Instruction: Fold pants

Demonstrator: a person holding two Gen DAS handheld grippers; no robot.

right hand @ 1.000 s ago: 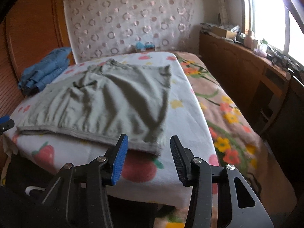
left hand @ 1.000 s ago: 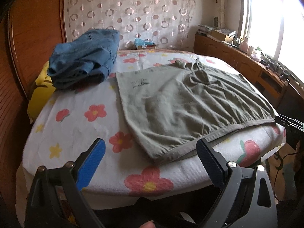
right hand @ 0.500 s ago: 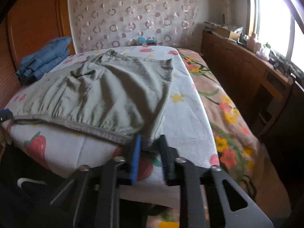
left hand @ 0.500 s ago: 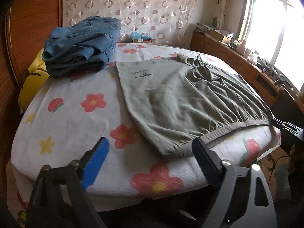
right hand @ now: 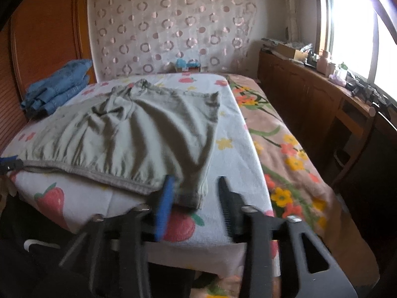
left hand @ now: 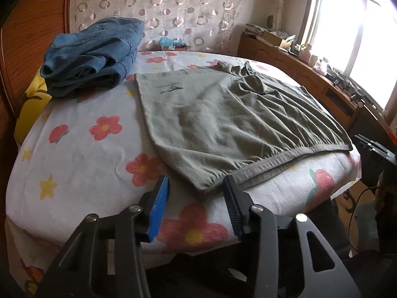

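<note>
pants [left hand: 223,124]: 1 olive, flat | jeans pile [left hand: 94,54]: 1 | grippers: 2, jaws apart

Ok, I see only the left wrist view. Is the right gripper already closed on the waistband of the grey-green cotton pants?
Observer: No. The right gripper is open. The right waistband corner of the grey-green cotton pants lies between its jaws, on the bed.
Operator: Is there free sheet to the right of that corner?
Observer: Only a strip of the white flower-print sheet. After it a pink floral blanket begins.
Operator: And the far right leg hem?
Observer: The far right leg hem lies flat on the white sheet and does not reach the blanket.
</note>
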